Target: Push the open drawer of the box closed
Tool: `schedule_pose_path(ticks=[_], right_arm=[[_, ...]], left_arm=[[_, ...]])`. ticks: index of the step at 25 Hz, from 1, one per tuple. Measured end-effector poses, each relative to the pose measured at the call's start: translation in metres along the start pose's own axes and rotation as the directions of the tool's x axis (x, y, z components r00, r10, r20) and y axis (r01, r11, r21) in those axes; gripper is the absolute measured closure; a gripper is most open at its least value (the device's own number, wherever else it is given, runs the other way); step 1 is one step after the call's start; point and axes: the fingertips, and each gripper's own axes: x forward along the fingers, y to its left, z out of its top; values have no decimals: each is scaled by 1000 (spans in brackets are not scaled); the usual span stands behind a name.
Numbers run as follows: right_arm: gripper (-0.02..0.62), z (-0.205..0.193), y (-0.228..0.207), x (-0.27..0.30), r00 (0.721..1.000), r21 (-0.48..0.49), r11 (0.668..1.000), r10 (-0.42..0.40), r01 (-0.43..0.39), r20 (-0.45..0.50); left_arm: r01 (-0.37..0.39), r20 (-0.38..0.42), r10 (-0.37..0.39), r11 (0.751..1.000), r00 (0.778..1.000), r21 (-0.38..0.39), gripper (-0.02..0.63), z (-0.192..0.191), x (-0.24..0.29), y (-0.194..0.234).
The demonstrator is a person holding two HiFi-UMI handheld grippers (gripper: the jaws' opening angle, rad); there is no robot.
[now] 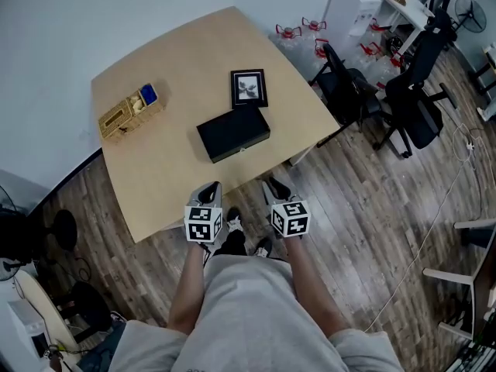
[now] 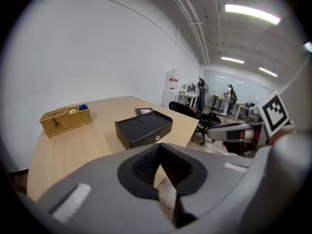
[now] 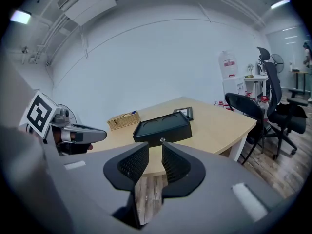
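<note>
A wood-plank floor (image 1: 364, 223) runs under a pale wooden bench with rounded corners (image 1: 155, 184), which stands against a plain white wall. To the right of the bench stand two black office chairs (image 1: 415, 99), with a white cabinet (image 1: 349, 10) and clear water bottles with red caps (image 1: 288, 36) behind them.

A flat black rectangular box (image 1: 232, 132) lies on the bench, close to the near edge. Its matte lid has two shallow round recesses. Its front face carries a small silver knob (image 1: 242, 150) and is turned toward the person. Just behind the box lies a black picture frame (image 1: 249, 88) holding a pale print. A woven wicker basket (image 1: 130, 111) sits well apart at the left, with a small blue item (image 1: 148, 94) in one end.

A person stands at the near edge. The left hand-held gripper (image 1: 208, 194) is grey with ribbed black pads. It is off the bench edge, with its pads meeting at the tips and nothing between them. The right hand-held gripper (image 1: 275, 186) is beside it, its pads parted by a narrow gap and empty. Each carries a cube with black-and-white square markers (image 1: 203, 223).
</note>
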Motion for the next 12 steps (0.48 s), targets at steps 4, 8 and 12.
schedule_pose_path(ticks=[4, 8, 12], right_arm=[[517, -7, 8, -16, 1000, -12, 1000, 11, -11, 11], [517, -15, 14, -32, 999, -23, 999, 24, -24, 23], [517, -23, 19, -44, 999, -41, 999, 34, -33, 29]], left_arm=[[-17, 31, 17, 1000, 999, 2, 554, -5, -13, -8], [-27, 54, 27, 1000, 998, -1, 554, -15, -24, -14], [-33, 51, 31, 999, 998, 28, 554, -25, -28, -20]])
